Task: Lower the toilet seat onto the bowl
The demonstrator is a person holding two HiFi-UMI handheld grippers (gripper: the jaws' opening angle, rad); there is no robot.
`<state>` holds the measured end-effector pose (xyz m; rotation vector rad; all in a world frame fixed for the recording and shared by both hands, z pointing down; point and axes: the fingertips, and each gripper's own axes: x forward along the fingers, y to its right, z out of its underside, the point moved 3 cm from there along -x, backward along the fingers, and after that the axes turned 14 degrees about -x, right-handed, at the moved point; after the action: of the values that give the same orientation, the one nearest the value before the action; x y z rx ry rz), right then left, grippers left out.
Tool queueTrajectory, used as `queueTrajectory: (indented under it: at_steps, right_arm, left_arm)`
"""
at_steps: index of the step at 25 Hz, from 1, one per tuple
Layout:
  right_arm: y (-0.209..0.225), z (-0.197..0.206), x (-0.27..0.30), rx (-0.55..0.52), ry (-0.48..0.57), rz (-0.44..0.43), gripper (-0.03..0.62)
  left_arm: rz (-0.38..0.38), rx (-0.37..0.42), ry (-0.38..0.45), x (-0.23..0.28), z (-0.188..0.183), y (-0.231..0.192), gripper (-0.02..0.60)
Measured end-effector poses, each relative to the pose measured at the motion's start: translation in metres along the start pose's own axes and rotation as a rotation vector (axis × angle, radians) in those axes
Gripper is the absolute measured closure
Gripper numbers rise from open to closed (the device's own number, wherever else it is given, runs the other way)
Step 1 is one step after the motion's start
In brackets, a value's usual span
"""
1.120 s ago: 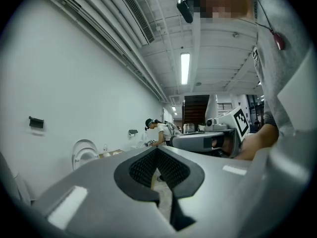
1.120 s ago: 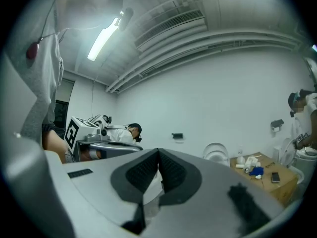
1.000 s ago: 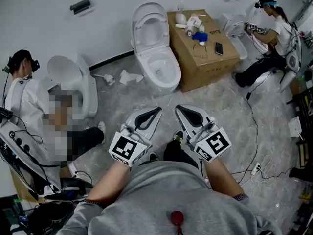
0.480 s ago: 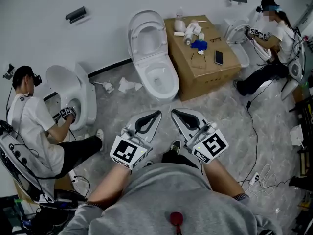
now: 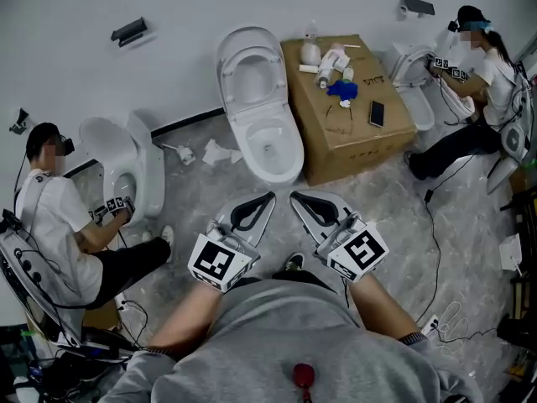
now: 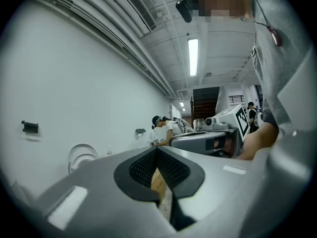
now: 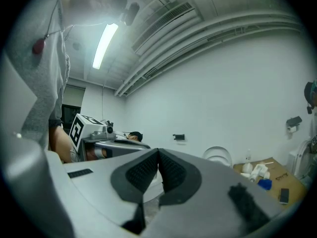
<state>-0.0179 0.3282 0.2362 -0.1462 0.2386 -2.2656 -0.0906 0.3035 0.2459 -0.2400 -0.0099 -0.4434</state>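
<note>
A white toilet (image 5: 268, 145) stands against the far wall, straight ahead of me. Its seat (image 5: 249, 72) and lid are raised and lean back against the wall; the bowl is uncovered. My left gripper (image 5: 268, 197) and right gripper (image 5: 294, 197) are held side by side in front of my chest, a short way before the bowl's front rim and touching nothing. Both are shut, tips together, with nothing between them. The raised seat (image 6: 81, 155) shows at the lower left in the left gripper view, and the same seat (image 7: 218, 155) shows beyond the tips in the right gripper view.
A cardboard box (image 5: 348, 107) with bottles, a blue item and a phone stands right of the toilet. A person (image 5: 59, 225) crouches at another toilet (image 5: 126, 158) on the left; another person (image 5: 474, 82) works at the far right. Crumpled paper (image 5: 220, 151) and cables (image 5: 436, 225) lie on the floor.
The head view has shifted forward a little, so the toilet sits slightly lower and nearer. Both grippers stay shut, side by side. The person on the left has leaned toward their toilet.
</note>
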Motion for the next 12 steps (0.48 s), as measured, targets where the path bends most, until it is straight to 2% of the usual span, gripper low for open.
queueTrajectory:
  at_steps: [12]
  right_arm:
    - [0.037, 0.015, -0.008, 0.037, 0.005, -0.006, 0.582]
  left_arm:
    - [-0.042, -0.005, -0.017, 0.031, 0.002, -0.002, 0.574]
